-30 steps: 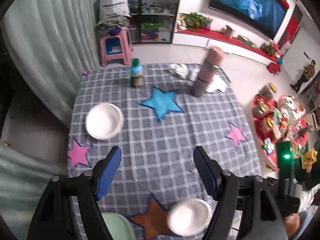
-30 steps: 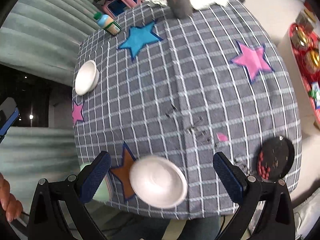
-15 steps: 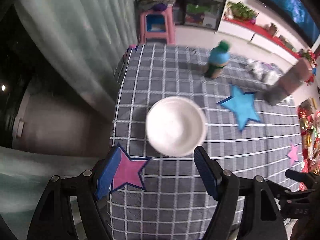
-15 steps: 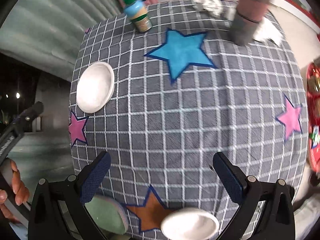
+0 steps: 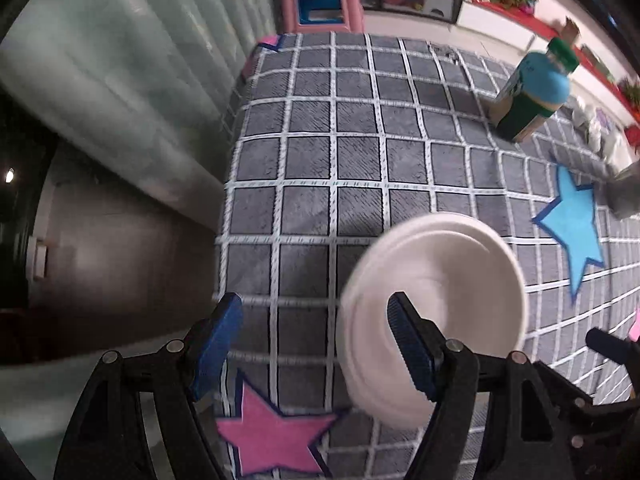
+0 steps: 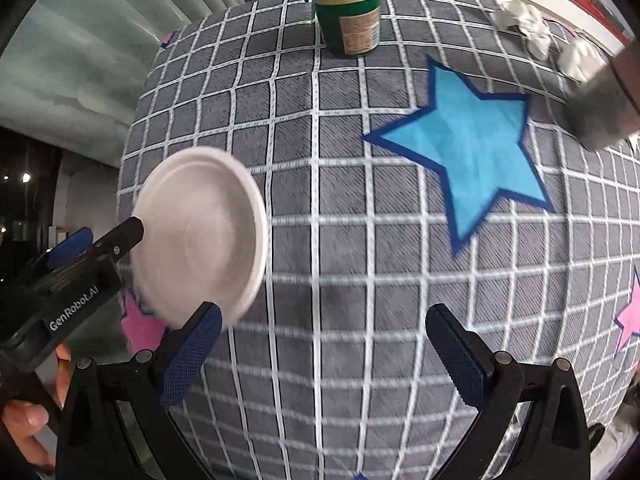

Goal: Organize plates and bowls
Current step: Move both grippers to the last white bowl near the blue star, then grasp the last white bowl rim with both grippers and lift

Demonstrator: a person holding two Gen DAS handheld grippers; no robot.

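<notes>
While the table under its grey checked cloth fills both views, the white bowl sits near its left edge, mouth up, round with no long axis. Both the left hand-held gripper and right hand-held gripper stand open and empty; the left one's right finger overlaps the bowl.

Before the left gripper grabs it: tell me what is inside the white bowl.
Nothing shows inside the white bowl: its visible inner surface is bare. The left gripper's right finger covers part of the near side, so that part is unseen.
</notes>
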